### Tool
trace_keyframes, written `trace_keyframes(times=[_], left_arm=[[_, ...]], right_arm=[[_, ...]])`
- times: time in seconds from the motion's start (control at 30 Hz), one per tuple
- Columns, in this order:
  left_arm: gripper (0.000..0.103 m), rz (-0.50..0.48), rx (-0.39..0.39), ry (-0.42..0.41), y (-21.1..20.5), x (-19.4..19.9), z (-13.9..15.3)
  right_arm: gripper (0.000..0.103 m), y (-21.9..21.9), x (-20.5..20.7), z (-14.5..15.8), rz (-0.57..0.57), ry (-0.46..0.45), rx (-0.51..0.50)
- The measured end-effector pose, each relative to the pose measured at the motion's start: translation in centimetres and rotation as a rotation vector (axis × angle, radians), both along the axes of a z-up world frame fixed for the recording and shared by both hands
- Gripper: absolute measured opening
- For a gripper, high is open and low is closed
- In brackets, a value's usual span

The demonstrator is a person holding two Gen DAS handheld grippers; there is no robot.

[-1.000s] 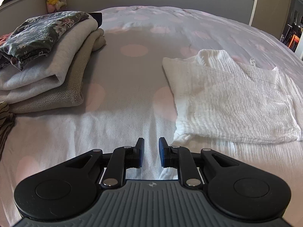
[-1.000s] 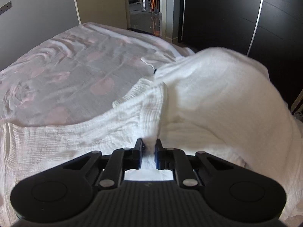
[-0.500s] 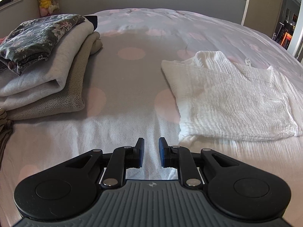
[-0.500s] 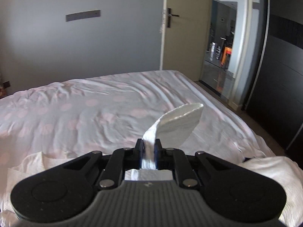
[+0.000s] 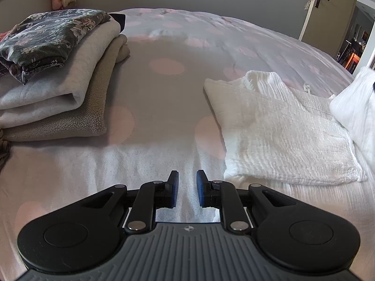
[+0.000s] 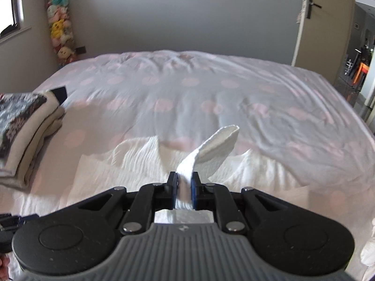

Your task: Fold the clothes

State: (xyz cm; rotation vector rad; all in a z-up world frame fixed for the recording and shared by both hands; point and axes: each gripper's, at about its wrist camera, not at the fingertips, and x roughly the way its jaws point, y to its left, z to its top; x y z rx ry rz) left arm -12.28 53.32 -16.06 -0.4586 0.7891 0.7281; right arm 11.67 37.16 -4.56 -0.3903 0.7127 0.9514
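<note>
pink-dotted bedding [image 5: 164, 107] fills the left view: white crinkled garment [image 5: 281, 135] lies part-folded at right, folded stack [image 5: 54, 75] upper left, left gripper [image 5: 187, 188] narrowly parted, empty. right view alone shows the right gripper [image 6: 184, 190] pinching a garment edge at centre; soft, light, best held by hems.

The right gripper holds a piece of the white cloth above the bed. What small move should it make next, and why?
Probably carry it across and lay it down. The right gripper is shut on a lifted part of the white crinkled cotton garment, most of which lies flat on the pink-dotted bed cover. The left gripper is open and holds nothing.
</note>
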Motion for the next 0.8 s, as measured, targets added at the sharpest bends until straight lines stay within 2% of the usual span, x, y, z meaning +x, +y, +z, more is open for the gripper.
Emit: trace_keyframes(times=[0.13,0.23,0.27,0.33,0.47,0.63,0.73,0.8], left_arm=[[0.015,-0.013,0.001,-0.006,0.0,0.1,-0.2],[0.017,-0.025,0.007,-0.015,0.0,0.1,-0.3],[0.021,-0.029,0.010,-0.022,-0.1,0.1,-0.2],[0.021,-0.039,0.020,-0.039,-0.2,0.3,0.0],[0.025,-0.069,0.056,-0.060,-1.0,0.7,0.8],[0.025,-0.107,0.101,-0.087,-2.4,1.2,1.6],[0.026,-0.113,0.122,-0.053,-3.0,1.9,1.3],[0.026,-0.111,0.129,-0.018,-3.2,2.4,0.8]], right_arm=[[0.015,1.3,-1.9,-3.8,0.049,0.041,-0.060],[0.027,1.1,-1.5,-4.5,0.049,0.083,-0.044],[0.031,1.0,-1.3,-4.6,0.048,0.097,-0.036],[0.032,0.0,-0.9,-4.2,0.041,0.110,-0.017],[0.037,-4.9,0.9,-3.8,-0.009,0.105,0.006],[0.037,-12.3,4.0,-4.3,-0.108,0.070,-0.005],[0.038,-17.0,6.3,-5.9,-0.196,0.070,-0.039],[0.039,-18.4,7.0,-7.0,-0.215,0.066,-0.065]])
